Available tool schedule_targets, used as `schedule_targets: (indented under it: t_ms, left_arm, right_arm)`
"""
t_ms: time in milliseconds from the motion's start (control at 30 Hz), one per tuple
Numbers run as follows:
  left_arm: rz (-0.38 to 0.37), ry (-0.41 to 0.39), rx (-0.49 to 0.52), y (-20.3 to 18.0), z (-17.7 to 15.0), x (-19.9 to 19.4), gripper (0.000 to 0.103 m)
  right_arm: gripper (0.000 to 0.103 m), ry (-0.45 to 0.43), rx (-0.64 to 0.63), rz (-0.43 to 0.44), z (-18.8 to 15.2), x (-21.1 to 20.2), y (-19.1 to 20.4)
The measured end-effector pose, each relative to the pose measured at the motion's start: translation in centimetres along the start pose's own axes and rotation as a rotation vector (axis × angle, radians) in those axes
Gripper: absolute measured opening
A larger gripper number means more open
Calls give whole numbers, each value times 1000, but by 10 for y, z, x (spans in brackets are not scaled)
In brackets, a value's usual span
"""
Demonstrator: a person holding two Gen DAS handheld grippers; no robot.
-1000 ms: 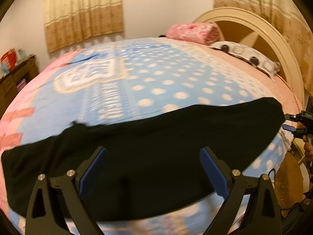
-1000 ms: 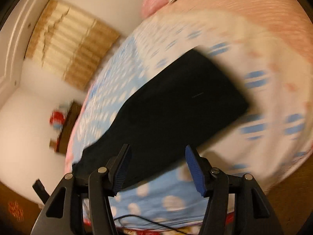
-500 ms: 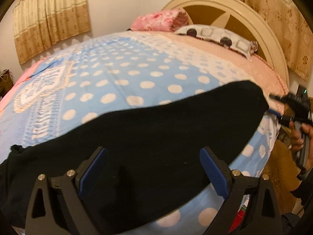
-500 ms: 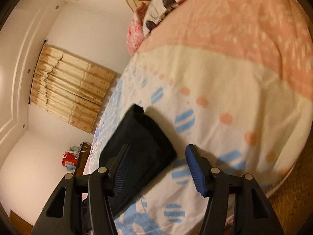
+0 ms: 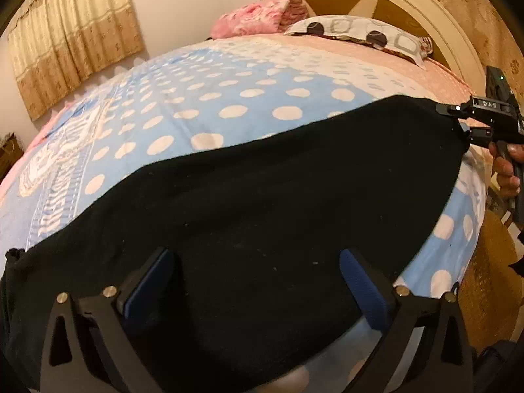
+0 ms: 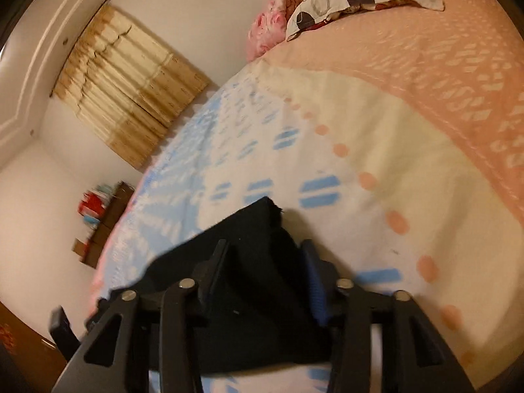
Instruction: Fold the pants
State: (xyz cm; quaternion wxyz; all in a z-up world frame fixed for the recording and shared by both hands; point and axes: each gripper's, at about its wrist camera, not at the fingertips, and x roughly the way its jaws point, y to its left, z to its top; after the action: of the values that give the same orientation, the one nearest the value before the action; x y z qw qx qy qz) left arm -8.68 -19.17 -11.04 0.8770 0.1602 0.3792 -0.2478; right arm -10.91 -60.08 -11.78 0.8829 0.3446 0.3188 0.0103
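The only writing that reads is "DAS" on a small plate on top of the right claw (image 5: 466, 124), seen from the left wrist view at the far right edge of the black pants (image 5: 249, 229).

The pants lie spread flat across the near part of the bed (image 5: 229, 98), over a blue bedspread with white dots. The left claw (image 5: 258, 281) hovers above the middle of the dark cloth with its blue-padded fingers (image 5: 360, 291) spread wide, nothing between them.

In the right wrist view, the right claw (image 6: 262, 281) has its fingers drawn in narrow with a bunched corner of the pants (image 6: 258, 262) lying between them (cloth sits against both pads, so it looks gripped). That corner rests on the cream part of the bedspread, near the pink band.

At the head of the bed lie a patterned pillow (image 5: 360, 32) and a pink folded blanket (image 5: 258, 16).
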Motion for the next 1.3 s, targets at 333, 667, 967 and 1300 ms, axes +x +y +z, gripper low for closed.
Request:
schedule_targets:
  t_ms: [333, 667, 967, 1300]
  left_arm:
    - [-24, -20, 7, 4, 2, 1, 103]
    - [-28, -30, 7, 6, 1, 1, 103]
    - [-26, -28, 5, 5, 2, 1, 103]
    - [-31, -27, 4, 6, 2, 0, 103]
  right_arm:
    - [44, -7, -125, -33, -22, -22, 2]
    - [23, -25, -102, 89, -7, -18, 8]
    - [8, 5, -414, 147, -59, -23, 81]
    - [8, 19, -511, 194, -76, -29, 95]
